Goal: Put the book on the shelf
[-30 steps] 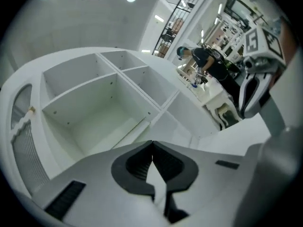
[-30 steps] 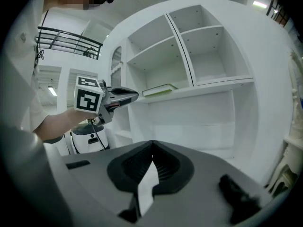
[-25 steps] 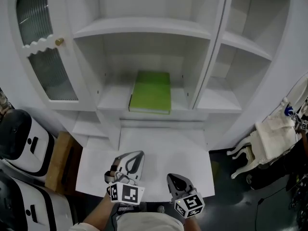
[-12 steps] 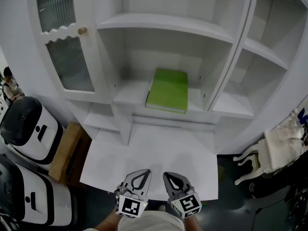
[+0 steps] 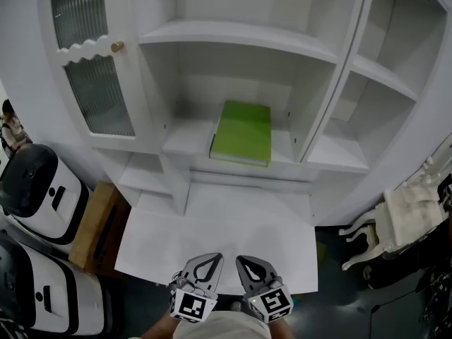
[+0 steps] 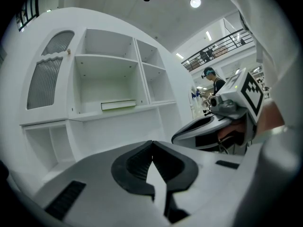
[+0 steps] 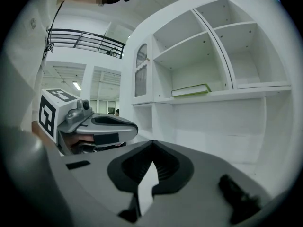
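A green book (image 5: 242, 132) lies flat on the middle shelf (image 5: 186, 141) of the white cabinet; it shows as a thin green-edged slab in the left gripper view (image 6: 118, 105) and the right gripper view (image 7: 191, 90). My left gripper (image 5: 210, 261) and right gripper (image 5: 248, 264) hang side by side at the near edge of the white desk top (image 5: 219, 224), well below the book. Both are shut with nothing between their jaws. In the left gripper view the jaws (image 6: 152, 143) meet at the tip, and so do the right ones (image 7: 152, 143).
A ribbed glass door (image 5: 85, 55) with a brass knob (image 5: 117, 46) stands at the cabinet's left. Black-and-white machines (image 5: 32, 189) and a wooden box (image 5: 92, 224) sit on the floor at left. A white chair (image 5: 395, 217) stands at right. A person (image 6: 213, 79) is far off.
Both grippers have drawn back toward the desk's near edge and come closer together. The view has shifted slightly; the book has stayed on the shelf.
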The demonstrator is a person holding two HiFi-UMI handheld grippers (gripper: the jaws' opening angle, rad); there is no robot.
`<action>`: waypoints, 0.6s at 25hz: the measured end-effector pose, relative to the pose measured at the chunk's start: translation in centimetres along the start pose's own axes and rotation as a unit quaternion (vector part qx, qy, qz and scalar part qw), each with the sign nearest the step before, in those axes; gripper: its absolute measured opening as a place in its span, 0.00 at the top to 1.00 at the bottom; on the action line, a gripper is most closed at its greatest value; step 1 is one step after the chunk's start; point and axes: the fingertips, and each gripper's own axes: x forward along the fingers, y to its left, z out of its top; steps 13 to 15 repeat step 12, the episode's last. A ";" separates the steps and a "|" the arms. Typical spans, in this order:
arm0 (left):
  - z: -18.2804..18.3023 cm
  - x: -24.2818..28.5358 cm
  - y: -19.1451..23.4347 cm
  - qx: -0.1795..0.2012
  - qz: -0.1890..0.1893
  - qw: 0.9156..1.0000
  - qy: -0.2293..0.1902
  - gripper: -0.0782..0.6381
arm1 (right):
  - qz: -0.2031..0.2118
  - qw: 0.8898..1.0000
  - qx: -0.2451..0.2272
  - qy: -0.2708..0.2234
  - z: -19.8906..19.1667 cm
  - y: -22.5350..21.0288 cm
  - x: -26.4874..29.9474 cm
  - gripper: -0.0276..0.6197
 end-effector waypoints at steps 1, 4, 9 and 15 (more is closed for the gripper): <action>0.0 0.1 -0.2 0.000 -0.002 1.000 0.000 0.88 | -0.003 1.000 0.002 0.001 -0.1 -0.1 -0.1 0.94; 0.1 0.3 -0.7 0.001 -0.010 1.000 -0.002 0.88 | -0.006 1.000 0.006 0.002 0.0 -0.2 -0.4 0.94; 0.3 0.8 -1.6 0.003 -0.020 1.000 -0.002 0.88 | -0.016 1.000 0.007 0.004 -0.3 -0.8 -1.1 0.94; 0.5 1.1 -2.1 0.006 -0.024 1.000 -0.003 0.88 | -0.024 1.000 0.008 0.004 -0.5 -1.3 -1.6 0.94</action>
